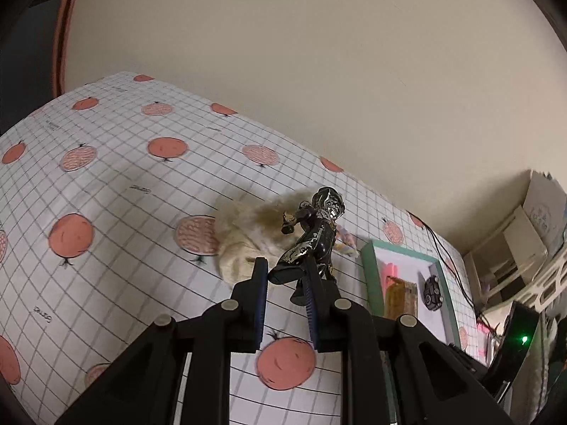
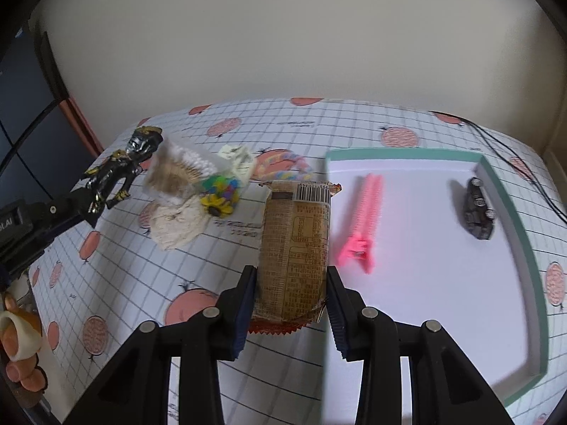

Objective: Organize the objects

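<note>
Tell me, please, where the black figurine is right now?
The black figurine is held in the left gripper, lifted above the tablecloth near the fluffy beige toy, left of the green-rimmed tray.

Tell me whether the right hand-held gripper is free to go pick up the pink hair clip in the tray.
Probably not yet: the right hand-held gripper is shut on the brown snack packet. The pink plastic hair clip lies unobstructed in the green-rimmed tray.

From the left gripper we look low across the table (image 1: pixel 106 184) toward the tray (image 1: pixel 368 272); from the right, steeply down. Both share the figurine (image 1: pixel 315 233).
</note>
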A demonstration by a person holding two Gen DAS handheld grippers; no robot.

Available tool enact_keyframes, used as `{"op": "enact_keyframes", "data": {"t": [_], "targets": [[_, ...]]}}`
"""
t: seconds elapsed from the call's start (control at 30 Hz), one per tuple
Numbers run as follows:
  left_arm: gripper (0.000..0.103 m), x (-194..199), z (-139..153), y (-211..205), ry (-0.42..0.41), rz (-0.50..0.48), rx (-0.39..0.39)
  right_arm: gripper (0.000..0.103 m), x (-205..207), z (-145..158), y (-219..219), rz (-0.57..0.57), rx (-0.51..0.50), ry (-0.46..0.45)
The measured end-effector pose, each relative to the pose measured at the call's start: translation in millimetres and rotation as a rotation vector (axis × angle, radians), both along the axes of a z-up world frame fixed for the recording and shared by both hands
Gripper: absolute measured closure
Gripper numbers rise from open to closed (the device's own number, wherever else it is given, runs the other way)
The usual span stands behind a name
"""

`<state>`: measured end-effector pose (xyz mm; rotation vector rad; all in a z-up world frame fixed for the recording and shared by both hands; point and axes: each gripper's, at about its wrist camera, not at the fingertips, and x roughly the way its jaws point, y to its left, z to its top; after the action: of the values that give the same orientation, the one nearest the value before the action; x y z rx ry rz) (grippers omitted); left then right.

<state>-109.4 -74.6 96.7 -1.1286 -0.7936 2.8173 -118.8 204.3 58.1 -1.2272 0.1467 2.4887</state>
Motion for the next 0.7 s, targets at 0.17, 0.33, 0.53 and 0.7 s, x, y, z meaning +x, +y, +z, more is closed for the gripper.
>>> {"op": "enact_keyframes", "data": {"t": [0.17, 0.33, 0.53, 0.7], "targets": [[0.083, -7.5, -2.4, 33.9, -0.009, -0.066, -0.031, 0.063, 14.3, 6.8, 21.1, -0.048, 0.01, -0.004], [0.083, -12.6, -4.9, 66.3, -0.012, -0.12, -0.029, 0.063, 34.6, 15.1, 48.1, -0.108, 0.037, -0.01], [0.083, -16.9, -4.4, 116.8, -0.018, -0.19, -0.052, 0.063, 65.6, 22.2, 91.4, -0.216, 0.036, -0.013], [0.083, -20.8, -11.0, 151.3, -0.045, -0.236, -0.064, 0.063, 88.2, 26.2, 121.6, -0.286, 0.032, -0.013]]}}
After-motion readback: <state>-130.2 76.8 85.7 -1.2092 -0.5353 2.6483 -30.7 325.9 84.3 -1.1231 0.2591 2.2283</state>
